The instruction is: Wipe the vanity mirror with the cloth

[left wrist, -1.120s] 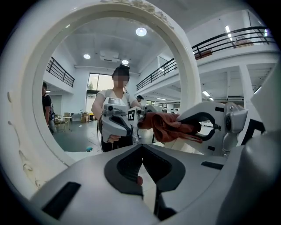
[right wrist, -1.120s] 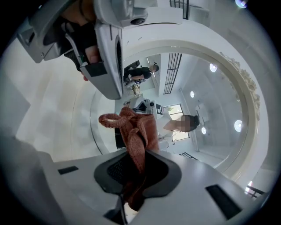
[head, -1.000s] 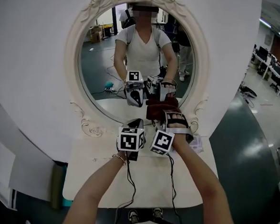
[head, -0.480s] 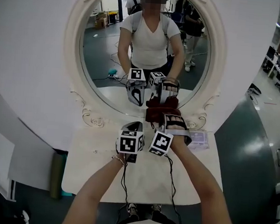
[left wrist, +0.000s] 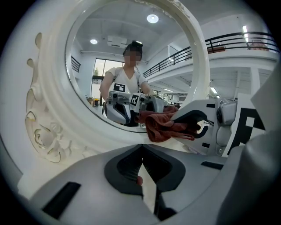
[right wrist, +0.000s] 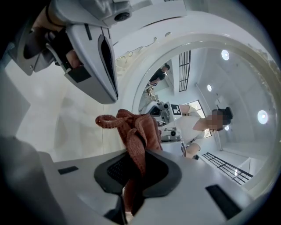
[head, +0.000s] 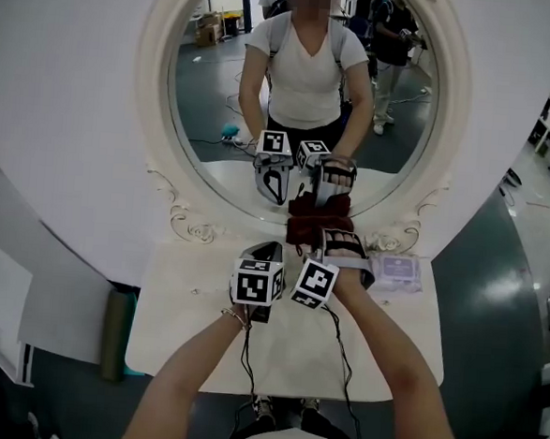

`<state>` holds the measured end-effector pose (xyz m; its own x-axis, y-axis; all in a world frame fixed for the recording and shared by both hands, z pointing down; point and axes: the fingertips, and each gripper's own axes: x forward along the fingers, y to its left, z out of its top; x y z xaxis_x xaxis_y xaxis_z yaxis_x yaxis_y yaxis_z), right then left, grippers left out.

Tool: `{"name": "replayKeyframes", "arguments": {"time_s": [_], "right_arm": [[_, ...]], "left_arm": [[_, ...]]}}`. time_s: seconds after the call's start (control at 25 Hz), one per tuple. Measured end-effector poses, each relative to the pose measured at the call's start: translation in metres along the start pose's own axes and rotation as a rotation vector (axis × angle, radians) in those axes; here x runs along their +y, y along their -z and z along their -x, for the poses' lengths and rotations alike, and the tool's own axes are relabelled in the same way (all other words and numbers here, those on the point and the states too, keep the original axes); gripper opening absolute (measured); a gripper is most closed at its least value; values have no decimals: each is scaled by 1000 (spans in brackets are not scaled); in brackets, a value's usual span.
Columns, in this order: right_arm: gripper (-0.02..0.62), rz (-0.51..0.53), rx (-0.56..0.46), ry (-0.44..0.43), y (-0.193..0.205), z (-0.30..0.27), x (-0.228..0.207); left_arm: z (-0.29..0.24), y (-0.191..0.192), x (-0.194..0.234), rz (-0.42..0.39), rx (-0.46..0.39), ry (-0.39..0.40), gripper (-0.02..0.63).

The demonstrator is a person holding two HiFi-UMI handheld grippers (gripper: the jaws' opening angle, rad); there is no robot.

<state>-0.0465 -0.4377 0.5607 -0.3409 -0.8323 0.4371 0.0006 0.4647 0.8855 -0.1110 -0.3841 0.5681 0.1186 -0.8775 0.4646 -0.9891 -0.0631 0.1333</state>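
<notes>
Head view looks steeply down on two bare forearms reaching over the white desk [head: 183, 329], each hand holding a gripper with its marker cube facing up. Thin dark cables [head: 246, 354] trail from the grippers back across the desk top.

The left gripper [head: 267, 250] hovers just beside the right one, low in front of the mirror frame. Left gripper view shows its jaws closed together with nothing held between them.

The right gripper [head: 336, 237] sits slightly farther forward. In the right gripper view its jaws are clamped on the reddish-brown cloth [right wrist: 137, 128], which bunches up in folds above the pads. From the head view the cloth [head: 309, 228] lies against the bottom of the vanity mirror [head: 218, 88], covering the lower rim of the ornate cream frame and meeting its own reflection in the glass.

A pale flat packet [head: 397, 267] lies on the desk just to the right of the right gripper, near the frame's base.

Beyond, the oval glass stands upright against a white wall and reflects both grippers, the cloth and the person in a white top, with a grey floor and distant figures behind.
</notes>
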Motion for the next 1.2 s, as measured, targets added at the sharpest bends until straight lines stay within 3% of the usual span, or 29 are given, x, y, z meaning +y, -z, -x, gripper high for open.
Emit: {"name": "replayKeyframes", "arguments": {"time_s": [0.6,0.96,1.2], "right_arm": [[58,-56,12,-14,-2,4,0],[58,-63,23,62,-12,24,-30],[58,-136,20,99,-23,51,-52]], "left_arm": [[9,1,13,37,-12,6,11],[28,-30,18,25,-80,33,11],[56,-58,12,45,-152,72,11]]}}
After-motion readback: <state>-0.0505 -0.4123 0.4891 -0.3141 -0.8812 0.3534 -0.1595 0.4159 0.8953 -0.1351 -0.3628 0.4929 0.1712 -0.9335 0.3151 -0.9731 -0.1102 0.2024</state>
